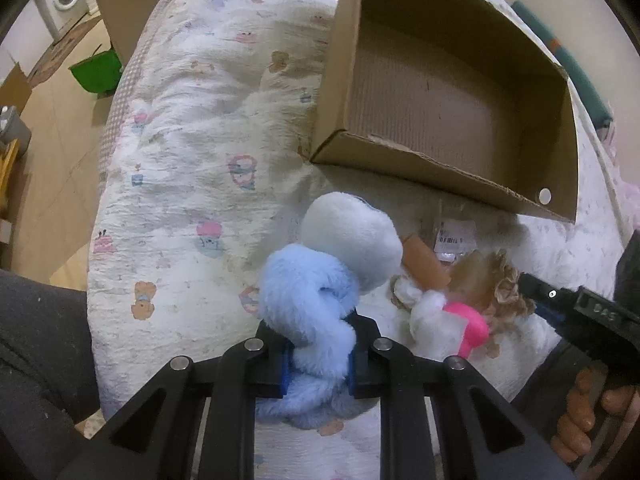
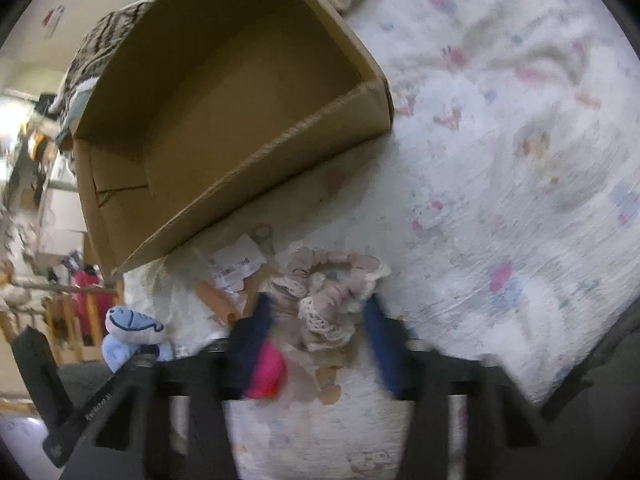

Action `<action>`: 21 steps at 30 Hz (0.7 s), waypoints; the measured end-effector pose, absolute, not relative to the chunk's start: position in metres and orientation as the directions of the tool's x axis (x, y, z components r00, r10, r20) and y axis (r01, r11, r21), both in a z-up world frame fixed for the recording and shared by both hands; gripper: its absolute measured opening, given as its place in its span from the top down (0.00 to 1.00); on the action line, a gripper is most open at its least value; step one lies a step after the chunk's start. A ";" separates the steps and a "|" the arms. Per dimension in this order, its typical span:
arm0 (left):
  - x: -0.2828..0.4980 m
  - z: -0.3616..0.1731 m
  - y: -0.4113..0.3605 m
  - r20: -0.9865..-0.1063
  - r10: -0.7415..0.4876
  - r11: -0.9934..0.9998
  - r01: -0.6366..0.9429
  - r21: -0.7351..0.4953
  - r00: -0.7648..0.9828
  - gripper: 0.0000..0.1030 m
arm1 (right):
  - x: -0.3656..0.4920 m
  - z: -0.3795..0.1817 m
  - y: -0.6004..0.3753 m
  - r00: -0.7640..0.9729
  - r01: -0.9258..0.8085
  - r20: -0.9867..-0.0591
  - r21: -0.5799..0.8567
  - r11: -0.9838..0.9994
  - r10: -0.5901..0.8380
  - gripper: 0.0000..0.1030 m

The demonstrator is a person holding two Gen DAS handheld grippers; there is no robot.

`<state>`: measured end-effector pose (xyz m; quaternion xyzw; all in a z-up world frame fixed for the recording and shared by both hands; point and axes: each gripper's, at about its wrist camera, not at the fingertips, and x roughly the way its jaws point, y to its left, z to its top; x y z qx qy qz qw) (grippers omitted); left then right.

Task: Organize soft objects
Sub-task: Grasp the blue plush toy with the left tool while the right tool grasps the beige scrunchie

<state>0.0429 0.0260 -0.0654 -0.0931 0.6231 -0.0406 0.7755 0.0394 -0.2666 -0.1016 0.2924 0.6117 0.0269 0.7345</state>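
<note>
My left gripper [image 1: 318,350] is shut on a light blue and white plush toy [image 1: 320,280] and holds it just above the bed. The plush also shows in the right wrist view [image 2: 130,336]. An open, empty cardboard box [image 1: 452,92] lies on the bed beyond it; it also shows in the right wrist view [image 2: 224,120]. A small doll [image 1: 464,304] with curly hair and a pink part lies to the right of the plush. My right gripper [image 2: 320,316] is open, its fingers on either side of the doll [image 2: 324,304].
The bed has a white quilt [image 1: 192,168] printed with small cartoons. A plastic bag with a barcode label [image 2: 236,266] lies by the box's near wall. A green bin [image 1: 98,70] and cardboard boxes stand on the floor at left. A teal roll [image 1: 576,68] lies behind the box.
</note>
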 end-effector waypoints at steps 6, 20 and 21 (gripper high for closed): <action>0.038 -0.077 0.025 -0.969 -0.157 0.983 -0.069 -0.173 0.189 0.83 | 0.034 -0.081 -0.260 0.335 0.268 -0.876 0.442 0.856 0.347 0.89; 0.023 -0.056 0.050 -0.952 -0.134 0.977 -0.125 -0.174 0.275 0.84 | 0.024 -0.046 -0.268 0.485 0.178 -0.779 0.534 0.826 0.399 0.89; 0.023 -0.051 0.048 -0.949 -0.129 0.979 -0.115 -0.168 0.287 0.84 | 0.023 -0.043 -0.266 0.488 0.168 -0.775 0.535 0.828 0.402 0.89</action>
